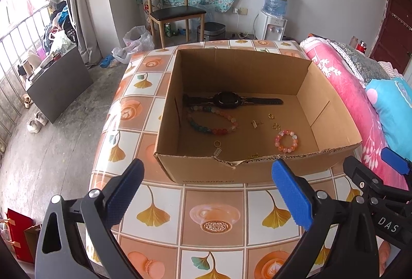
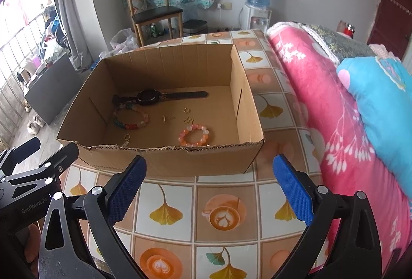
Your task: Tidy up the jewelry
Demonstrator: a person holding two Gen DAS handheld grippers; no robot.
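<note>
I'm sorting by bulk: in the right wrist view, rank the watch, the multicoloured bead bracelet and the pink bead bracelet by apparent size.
1. Watch, longest by far.
2. Multicoloured bead bracelet.
3. Pink bead bracelet, only slightly smaller-looking, and it lies nearer the camera, so that gap is unsure.

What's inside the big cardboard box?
Inside the cardboard box lie a black watch, a multicoloured bead bracelet, a pink bead bracelet and small gold pieces. The front wall hides the floor just behind it.
</note>
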